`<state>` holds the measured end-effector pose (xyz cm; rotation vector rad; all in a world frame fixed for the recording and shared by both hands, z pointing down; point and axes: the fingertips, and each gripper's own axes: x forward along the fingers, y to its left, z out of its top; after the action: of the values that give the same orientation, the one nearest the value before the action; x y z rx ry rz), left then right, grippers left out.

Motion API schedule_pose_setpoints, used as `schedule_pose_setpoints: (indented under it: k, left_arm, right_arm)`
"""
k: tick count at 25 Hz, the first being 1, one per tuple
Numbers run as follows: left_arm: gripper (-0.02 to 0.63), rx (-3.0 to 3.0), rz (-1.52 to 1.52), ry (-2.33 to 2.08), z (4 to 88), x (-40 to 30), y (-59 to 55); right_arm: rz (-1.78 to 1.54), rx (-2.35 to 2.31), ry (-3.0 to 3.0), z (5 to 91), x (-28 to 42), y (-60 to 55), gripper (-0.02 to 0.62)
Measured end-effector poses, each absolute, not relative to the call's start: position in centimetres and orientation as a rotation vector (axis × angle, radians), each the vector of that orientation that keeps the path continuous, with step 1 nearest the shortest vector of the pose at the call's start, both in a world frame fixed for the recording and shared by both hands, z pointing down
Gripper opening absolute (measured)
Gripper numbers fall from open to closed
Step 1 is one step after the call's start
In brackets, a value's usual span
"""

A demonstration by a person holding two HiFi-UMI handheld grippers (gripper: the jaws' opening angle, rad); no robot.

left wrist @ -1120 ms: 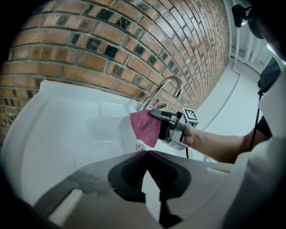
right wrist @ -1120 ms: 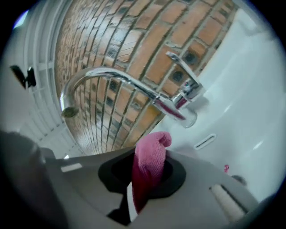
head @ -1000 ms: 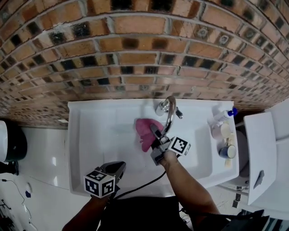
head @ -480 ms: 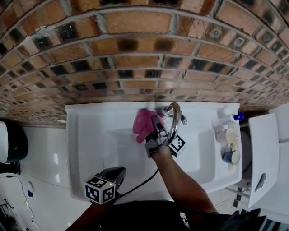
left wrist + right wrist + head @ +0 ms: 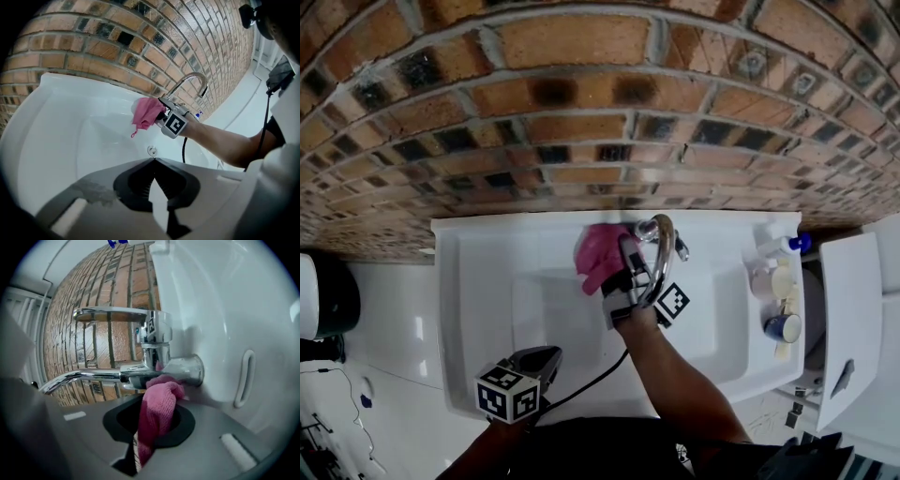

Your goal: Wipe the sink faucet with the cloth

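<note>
Right gripper view — the right gripper (image 5: 149, 425), fingers clenched on the pink cloth (image 5: 161, 394), presses it to the faucet (image 5: 154, 369) base for wiping. Meanwhile the left gripper (image 5: 546, 356), fingers closed and empty, hangs clear at the sink (image 5: 487, 281) front.

Pink cloth (image 5: 158, 413) bunched against chrome faucet (image 5: 154, 352) base, white sink (image 5: 487, 309)
</note>
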<state>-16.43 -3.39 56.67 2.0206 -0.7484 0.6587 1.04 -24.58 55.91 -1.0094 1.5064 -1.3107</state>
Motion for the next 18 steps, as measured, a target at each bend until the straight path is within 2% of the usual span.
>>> schedule_pose_setpoints:
  k: [2,18]
  left_arm:
    - [0.005,2.023,0.663,-0.741,56.6,-16.1,-3.1]
    - [0.005,2.096,0.649,-0.754,54.0,-15.2,-1.5]
  right_arm:
    - [-1.323,-0.853,1.391,54.5,-0.2,-24.9,0.046]
    - [-1.18,-0.759,1.53,47.9,1.0,-22.8,0.046]
